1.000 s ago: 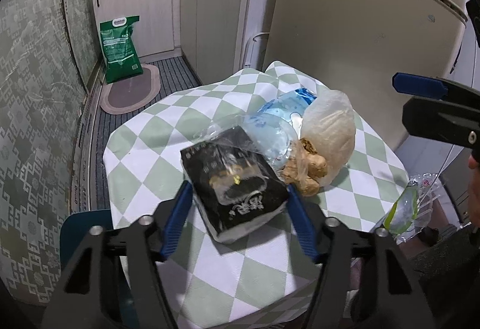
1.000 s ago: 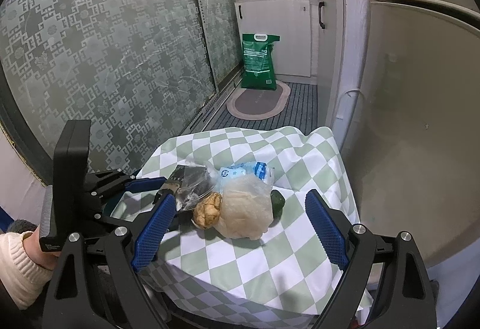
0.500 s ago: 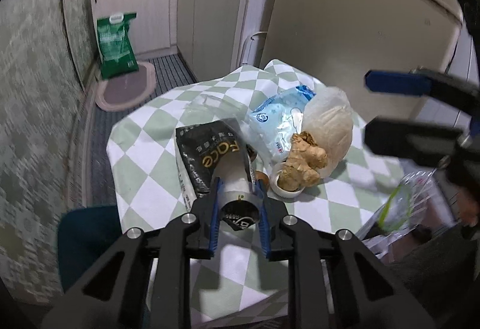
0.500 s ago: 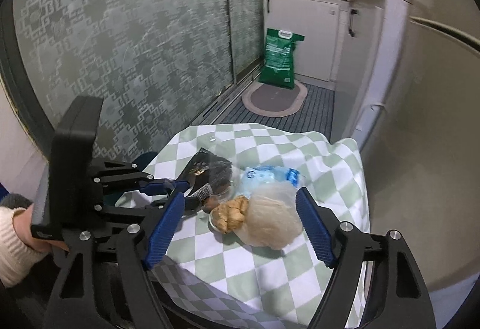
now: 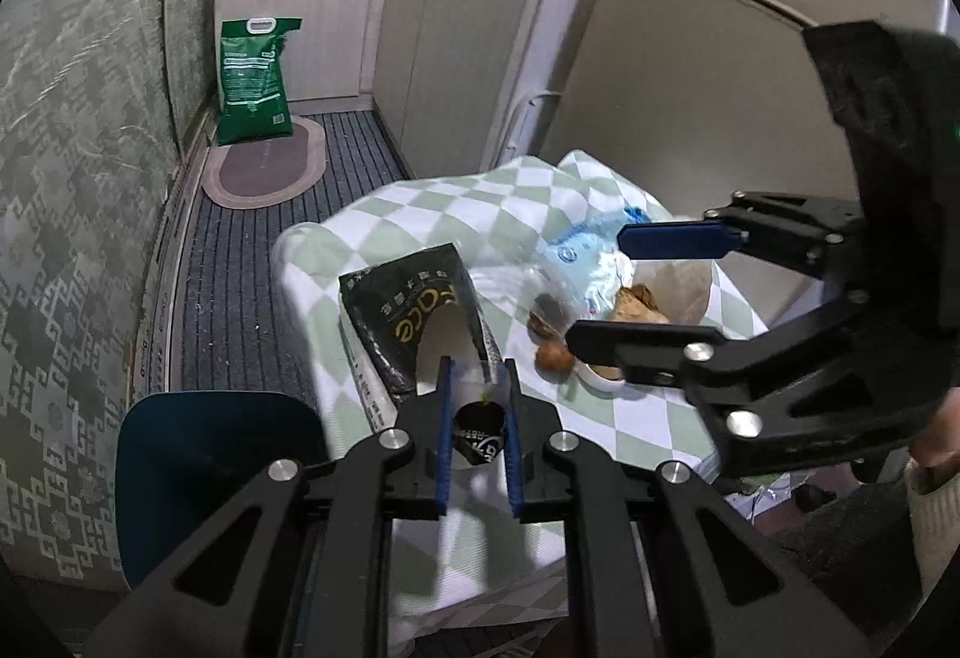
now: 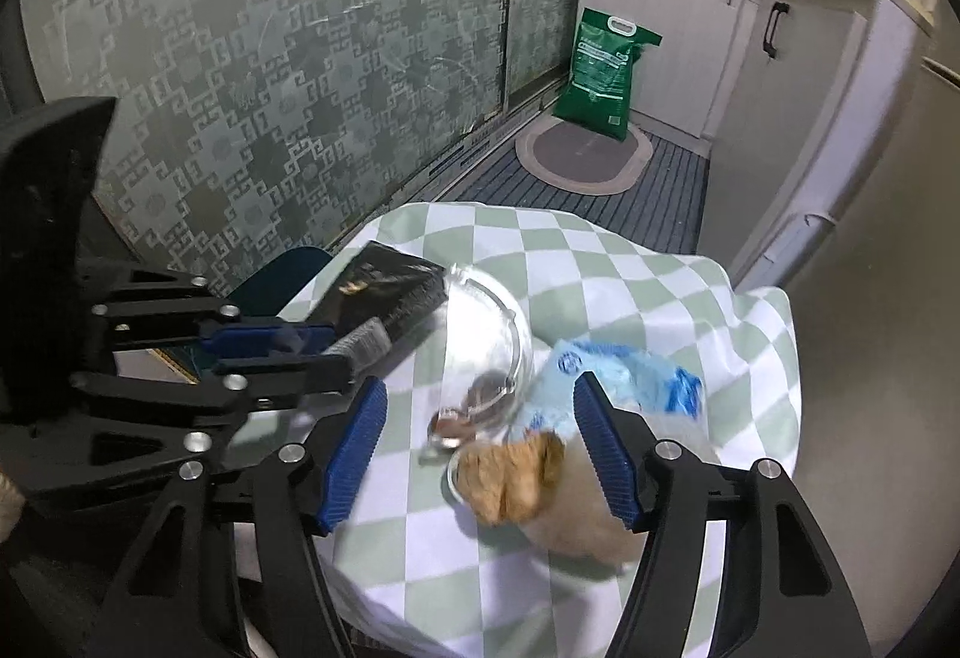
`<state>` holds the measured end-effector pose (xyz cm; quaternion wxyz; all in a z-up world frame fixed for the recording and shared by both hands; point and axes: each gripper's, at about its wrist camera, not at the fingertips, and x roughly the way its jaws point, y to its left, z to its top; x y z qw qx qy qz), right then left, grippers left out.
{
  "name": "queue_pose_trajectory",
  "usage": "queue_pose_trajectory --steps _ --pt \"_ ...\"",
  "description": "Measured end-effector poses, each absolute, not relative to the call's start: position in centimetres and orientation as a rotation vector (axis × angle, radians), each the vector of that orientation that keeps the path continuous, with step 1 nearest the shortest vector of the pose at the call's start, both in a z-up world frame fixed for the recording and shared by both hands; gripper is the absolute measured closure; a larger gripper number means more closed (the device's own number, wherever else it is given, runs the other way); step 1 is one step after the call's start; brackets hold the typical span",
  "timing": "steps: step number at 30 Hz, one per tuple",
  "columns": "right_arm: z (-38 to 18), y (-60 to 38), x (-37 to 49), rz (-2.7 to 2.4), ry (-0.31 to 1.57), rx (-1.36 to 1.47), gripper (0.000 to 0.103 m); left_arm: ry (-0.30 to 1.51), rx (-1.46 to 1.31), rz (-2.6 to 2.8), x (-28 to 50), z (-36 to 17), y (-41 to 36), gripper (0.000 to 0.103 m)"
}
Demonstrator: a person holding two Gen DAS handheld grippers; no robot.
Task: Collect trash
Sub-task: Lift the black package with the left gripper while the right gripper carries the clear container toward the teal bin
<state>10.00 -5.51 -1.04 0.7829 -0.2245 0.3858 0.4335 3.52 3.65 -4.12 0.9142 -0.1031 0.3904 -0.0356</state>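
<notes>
My left gripper is shut on a black printed packet and holds it by its near end over the left edge of the checkered table; the packet also shows in the right wrist view. My right gripper is open over the pile: a clear plastic dome lid, a blue and white wrapper, a piece of ginger in a small white dish, and a translucent bag. In the left wrist view the right gripper hangs above the wrapper.
A dark blue chair seat sits below the table's left edge. A green sack and an oval mat lie on the striped floor by white cabinets. A patterned glass wall runs along the left.
My left gripper closed on the black packet and pulled it back and left off the pile. My right gripper moved in and down over the ginger and wrapper, still open.
</notes>
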Motion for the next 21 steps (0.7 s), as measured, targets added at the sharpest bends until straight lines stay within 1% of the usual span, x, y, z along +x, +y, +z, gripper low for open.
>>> queue_pose_trajectory --steps 3,7,11,14,16,18,21 --pt "-1.4 -4.5 10.4 0.936 0.842 -0.511 0.038 0.783 -0.223 -0.059 3.1 -3.4 4.3 0.089" --pt "-2.3 -3.1 10.8 0.943 0.856 -0.548 0.047 0.757 -0.231 -0.041 2.5 -2.2 4.9 0.089" --pt "-3.3 -2.0 11.8 0.908 0.887 -0.565 0.048 0.741 -0.236 -0.015 2.0 -1.4 5.4 0.089" --pt "-3.8 -1.6 12.5 0.882 0.907 -0.573 0.053 0.73 -0.238 0.011 1.6 -0.9 5.8 0.089" --pt "-4.1 -1.5 12.8 0.886 0.92 -0.562 0.062 0.725 -0.251 0.017 1.3 -0.6 6.1 0.089" --pt "-4.4 -1.4 13.2 0.882 0.94 -0.549 0.067 0.721 -0.252 0.022 1.1 -0.3 6.2 0.089" --pt "-4.4 -1.4 13.4 0.884 0.947 -0.527 0.067 0.719 -0.245 0.027 0.8 -0.2 6.2 0.089"
